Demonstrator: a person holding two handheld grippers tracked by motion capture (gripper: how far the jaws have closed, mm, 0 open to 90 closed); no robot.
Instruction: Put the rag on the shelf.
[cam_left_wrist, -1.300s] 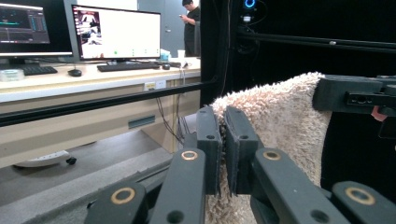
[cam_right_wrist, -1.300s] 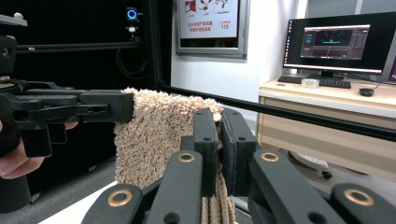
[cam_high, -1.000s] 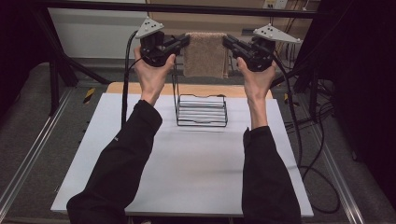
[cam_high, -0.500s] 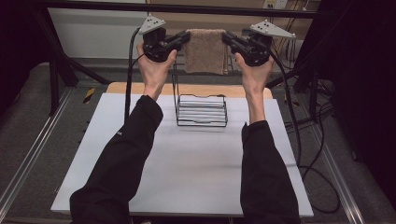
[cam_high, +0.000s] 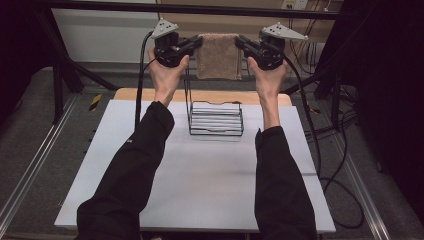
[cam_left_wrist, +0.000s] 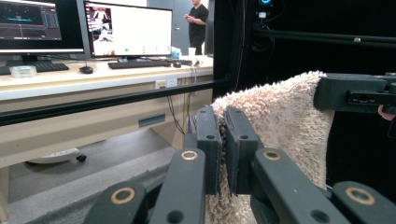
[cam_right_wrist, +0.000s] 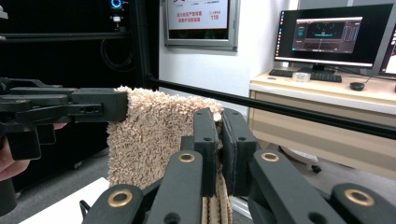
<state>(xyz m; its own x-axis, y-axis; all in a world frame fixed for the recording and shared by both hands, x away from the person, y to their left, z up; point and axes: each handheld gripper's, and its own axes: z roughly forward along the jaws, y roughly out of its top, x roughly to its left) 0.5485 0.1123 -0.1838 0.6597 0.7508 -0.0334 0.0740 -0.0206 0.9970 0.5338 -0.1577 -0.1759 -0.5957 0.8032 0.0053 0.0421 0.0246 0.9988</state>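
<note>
The beige, fluffy terry towel (cam_high: 218, 56) is held up in the air, stretched flat between the two tools and hanging down from its top edge, well above the far part of the white worktop (cam_high: 200, 185). Its long axis, as gripped, is judged to run side to side, from one tool to the other, with the free lower edge pointing straight down. The left tool (cam_high: 191, 45) is clenched on the towel's upper left corner, as seen in the left gripper view, where the pile is pinched between the closed jaws; the right tool (cam_high: 243, 45) is clamped in the same way on the upper right corner. Both hands are equally near to the cloth, one at each end. Directly below and slightly nearer to the person stands the black wire rack (cam_high: 216, 118), with its upright bar rising toward the towel. The rack's top rail is judged to lie parallel to the towel's stretched edge, so the coming move probably turns on lowering the cloth evenly over that rail.
</note>
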